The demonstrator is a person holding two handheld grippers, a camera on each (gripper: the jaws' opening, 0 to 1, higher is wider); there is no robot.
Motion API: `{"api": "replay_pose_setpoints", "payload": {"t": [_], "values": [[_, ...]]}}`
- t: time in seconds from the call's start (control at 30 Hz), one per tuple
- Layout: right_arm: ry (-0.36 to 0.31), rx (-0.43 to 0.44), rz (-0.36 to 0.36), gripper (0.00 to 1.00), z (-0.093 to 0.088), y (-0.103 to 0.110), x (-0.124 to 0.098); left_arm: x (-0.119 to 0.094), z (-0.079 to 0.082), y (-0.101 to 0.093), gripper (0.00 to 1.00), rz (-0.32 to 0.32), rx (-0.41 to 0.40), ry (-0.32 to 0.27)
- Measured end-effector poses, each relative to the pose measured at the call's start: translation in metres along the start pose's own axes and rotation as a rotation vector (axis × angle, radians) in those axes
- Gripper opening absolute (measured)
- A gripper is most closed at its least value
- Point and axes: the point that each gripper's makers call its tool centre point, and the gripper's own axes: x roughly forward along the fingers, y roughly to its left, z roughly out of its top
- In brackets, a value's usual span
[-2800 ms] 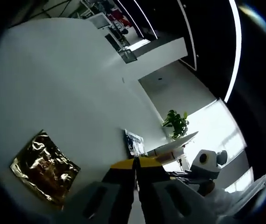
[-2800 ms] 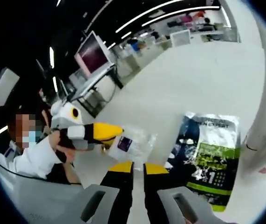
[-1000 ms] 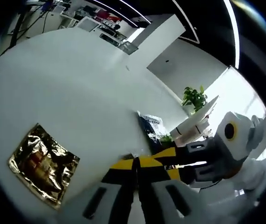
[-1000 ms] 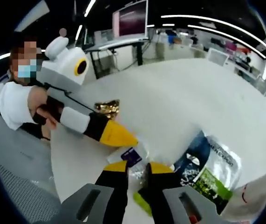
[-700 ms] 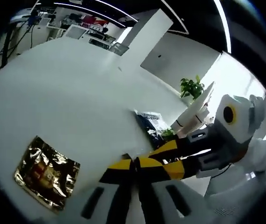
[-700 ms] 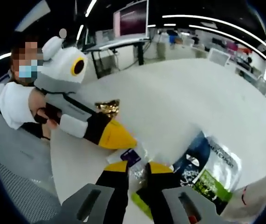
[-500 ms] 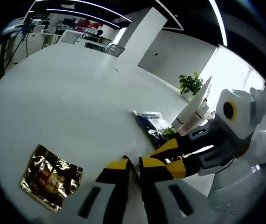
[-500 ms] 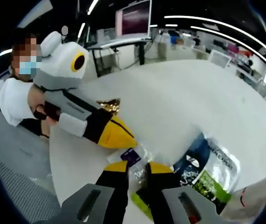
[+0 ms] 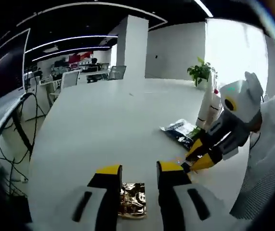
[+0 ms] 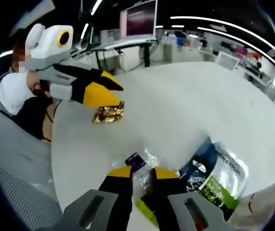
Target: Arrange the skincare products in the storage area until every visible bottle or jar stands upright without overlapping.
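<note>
My left gripper [image 9: 139,172] is open, its yellow-tipped jaws straddling a crumpled gold foil packet [image 9: 131,199] on the white table [image 9: 103,125]. In the right gripper view the same gripper [image 10: 116,95] hangs just above the gold packet [image 10: 107,113]. My right gripper [image 10: 142,174] sits low on the table, its jaws closed on a clear plastic packet with a purple label [image 10: 137,161]. It shows in the left gripper view as the gripper [image 9: 188,162] coming in from the right. No upright bottle or jar is clearly visible.
A blue, white and green pouch [image 10: 219,175] lies flat beside my right gripper, also seen as the pouch [image 9: 180,131]. A white object [image 9: 208,107] stands behind it near a plant [image 9: 200,72]. A person [image 10: 12,94] sits at the table's left edge.
My left gripper has opened and swung away from the right gripper, over to the gold foil packet. My right gripper and its clear packet have stayed put.
</note>
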Motion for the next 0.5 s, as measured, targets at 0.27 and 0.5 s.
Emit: {"api": "replay_pose_setpoints", "payload": {"t": [0.27,0.5], "values": [[-0.007,0.017,0.004,0.09,0.000,0.000,0.000,-0.005,-0.021,0.000,0.40,-0.025,-0.010,0.062],[-0.002,0.012,0.006,0.09,0.000,0.000,0.000,0.000,-0.042,-0.005,0.45,-0.021,0.027,0.132]]}}
